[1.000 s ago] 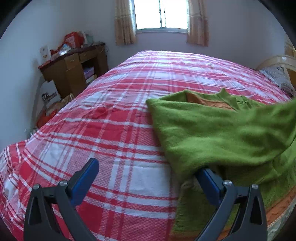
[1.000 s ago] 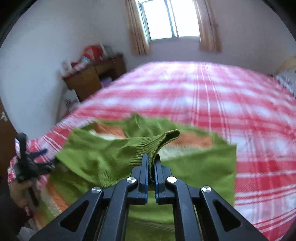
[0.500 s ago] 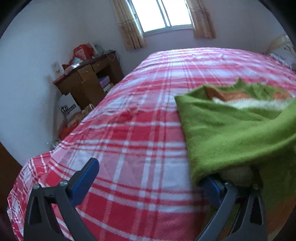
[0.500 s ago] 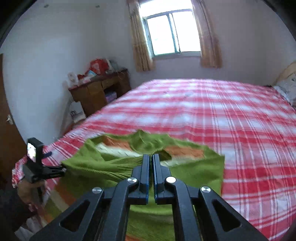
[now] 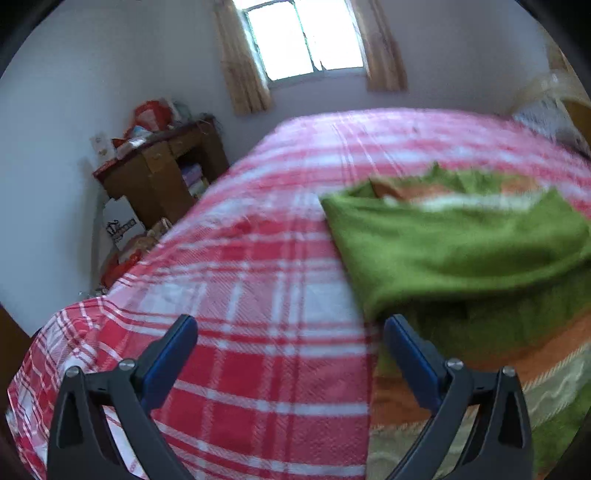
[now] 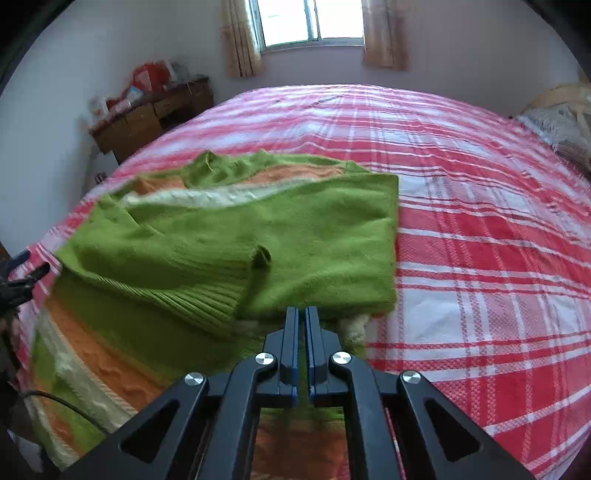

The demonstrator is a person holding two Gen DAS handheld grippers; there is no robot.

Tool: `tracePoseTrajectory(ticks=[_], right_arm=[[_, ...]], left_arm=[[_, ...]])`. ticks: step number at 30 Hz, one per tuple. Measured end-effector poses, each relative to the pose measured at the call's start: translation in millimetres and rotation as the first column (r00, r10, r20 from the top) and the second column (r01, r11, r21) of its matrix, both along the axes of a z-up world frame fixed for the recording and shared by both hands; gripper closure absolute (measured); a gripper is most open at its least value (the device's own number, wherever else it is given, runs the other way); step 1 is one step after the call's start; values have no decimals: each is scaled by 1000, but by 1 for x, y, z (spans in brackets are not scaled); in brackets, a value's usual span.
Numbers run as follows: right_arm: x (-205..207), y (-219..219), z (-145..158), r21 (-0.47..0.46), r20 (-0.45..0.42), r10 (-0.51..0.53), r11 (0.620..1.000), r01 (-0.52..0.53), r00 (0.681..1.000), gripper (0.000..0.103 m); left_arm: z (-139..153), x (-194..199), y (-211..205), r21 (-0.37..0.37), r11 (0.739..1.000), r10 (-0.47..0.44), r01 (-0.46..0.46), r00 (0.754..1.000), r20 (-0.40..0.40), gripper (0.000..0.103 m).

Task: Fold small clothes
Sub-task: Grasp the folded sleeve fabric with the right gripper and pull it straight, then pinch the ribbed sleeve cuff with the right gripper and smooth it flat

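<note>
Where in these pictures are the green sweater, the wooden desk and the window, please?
green sweater [image 6: 295,236]: right wrist view, on its folded-over green top layer.
wooden desk [image 5: 162,173]: left wrist view, on its drawer front.
window [image 6: 310,20]: right wrist view, on the bright pane.

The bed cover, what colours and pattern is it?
The bed cover is a red, pink and white check. The right wrist view shows it best.
</note>
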State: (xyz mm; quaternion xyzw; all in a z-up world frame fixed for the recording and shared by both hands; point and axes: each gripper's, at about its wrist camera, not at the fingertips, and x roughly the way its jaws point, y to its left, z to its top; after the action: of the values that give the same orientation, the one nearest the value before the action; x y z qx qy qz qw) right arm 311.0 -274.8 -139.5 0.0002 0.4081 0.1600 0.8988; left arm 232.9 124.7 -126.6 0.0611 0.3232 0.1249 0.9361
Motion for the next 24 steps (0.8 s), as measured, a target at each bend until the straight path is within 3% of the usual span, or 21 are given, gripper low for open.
tracePoseTrajectory(ticks=[3, 6, 7, 8, 10, 13, 15, 18, 21, 23, 24], right_arm=[[15, -1, 16, 118, -16, 0, 993, 2, 1000, 95], [45, 8, 13, 197, -82, -7, 980, 23, 997, 44], [52, 10, 10, 217, -98, -11, 976, 32, 995, 43], [59, 14, 5, 229, -134, 5, 973, 27, 991, 43], [64, 29, -3, 185, -183, 23, 983, 12, 983, 77], [56, 41, -6, 139, -183, 59, 990, -34, 981, 91], [48, 35, 5, 152, -129, 61, 988, -41, 990, 93], [31, 25, 40, 194, 21, 58, 979, -61, 998, 94], [14, 32, 65, 124, 167, 67, 988, -88, 984, 94], [21, 37, 57, 65, 168, 56, 996, -67, 984, 94], [31, 36, 44, 36, 119, 39, 998, -44, 992, 89]], left_arm=[[11, 16, 1, -19, 999, 31, -31, 999, 29, 0], [10, 29, -7, -24, 999, 44, -43, 998, 36, 0], [7, 36, -11, -27, 999, 32, -31, 999, 29, 0], [3, 40, -14, -22, 999, 24, -24, 1000, 19, 0], [-7, 47, -22, 3, 1000, 27, -27, 1000, -9, 0], [-16, 46, -26, -8, 1000, 18, -18, 999, -27, 0], [-19, 44, -29, -13, 1000, 9, -9, 999, -35, 0], [-18, 41, -34, -4, 1000, -6, 6, 999, -32, 0], [-20, 43, -37, -7, 1000, -10, 10, 999, -42, 0], [-22, 45, -38, 4, 1000, -9, 9, 998, -55, 0], [-23, 46, -39, 9, 1000, -11, 12, 998, -60, 0]])
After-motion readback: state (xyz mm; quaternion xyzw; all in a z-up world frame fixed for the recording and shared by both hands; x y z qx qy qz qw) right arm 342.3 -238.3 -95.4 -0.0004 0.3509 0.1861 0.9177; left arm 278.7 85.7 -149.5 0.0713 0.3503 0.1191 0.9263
